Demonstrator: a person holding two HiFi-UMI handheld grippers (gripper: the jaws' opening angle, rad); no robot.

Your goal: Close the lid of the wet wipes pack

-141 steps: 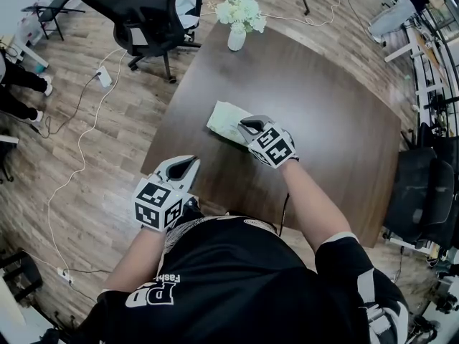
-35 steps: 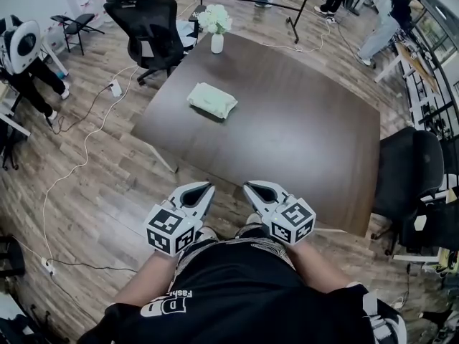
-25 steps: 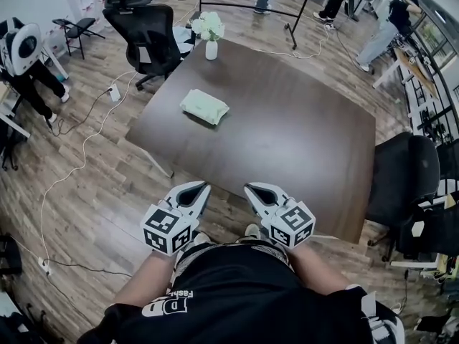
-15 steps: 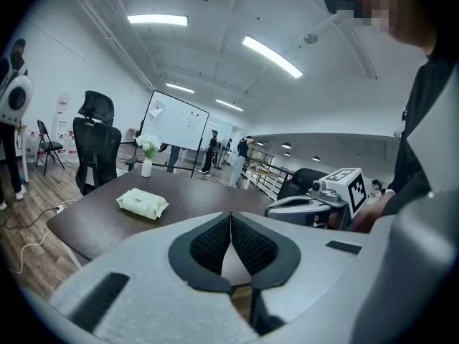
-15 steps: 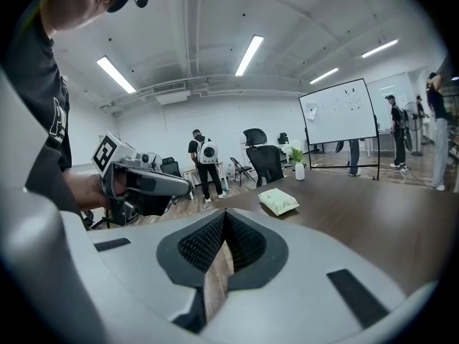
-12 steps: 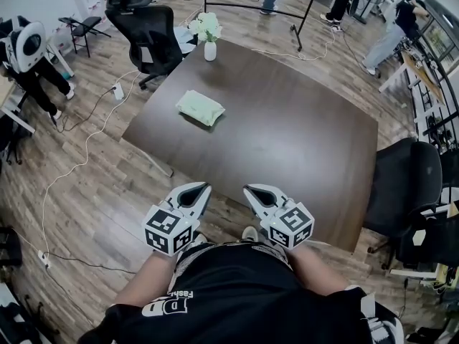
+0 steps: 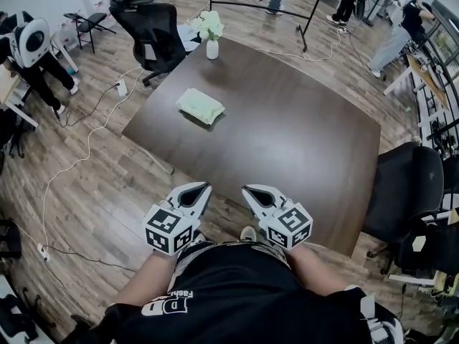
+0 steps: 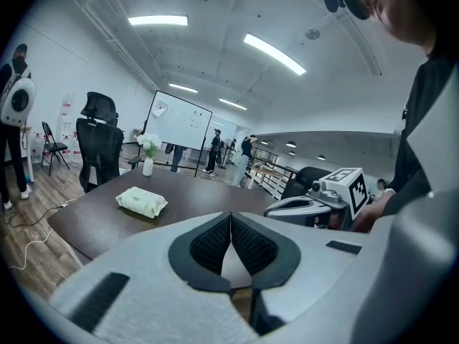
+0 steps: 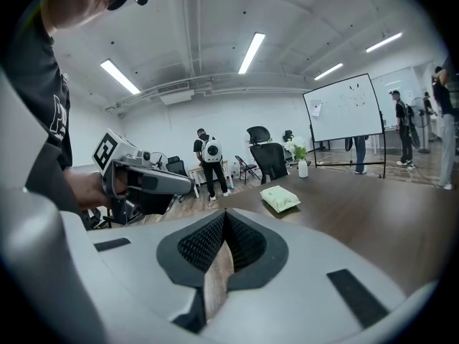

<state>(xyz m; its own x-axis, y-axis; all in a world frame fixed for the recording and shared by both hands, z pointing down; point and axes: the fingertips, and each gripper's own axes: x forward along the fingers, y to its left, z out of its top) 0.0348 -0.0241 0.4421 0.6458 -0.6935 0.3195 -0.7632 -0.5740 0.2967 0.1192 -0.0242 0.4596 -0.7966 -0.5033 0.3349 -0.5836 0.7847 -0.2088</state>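
Note:
The pale green wet wipes pack (image 7: pixel 200 106) lies flat on the far left part of the dark wooden table (image 7: pixel 287 142), and I see no lid standing up on it. It also shows as the pack (image 8: pixel 142 201) in the left gripper view and the pack (image 9: pixel 280 198) in the right gripper view. My left gripper (image 7: pixel 201 187) and right gripper (image 7: pixel 247 190) hang side by side close to my body, short of the table's near edge and far from the pack. The left gripper (image 8: pixel 230 216) is shut on nothing, and so is the right gripper (image 9: pixel 224 214).
A white vase of flowers (image 7: pixel 211 38) stands at the table's far corner, with a black office chair (image 7: pixel 154 20) behind it. Another black chair (image 7: pixel 409 185) sits at the table's right side. Cables (image 7: pixel 79 156) trail over the wooden floor at left. People stand at the room's far side.
Several seconds ago my right gripper was on the pack; now both grippers are pulled back off the table. Over the last second they have hardly shifted.

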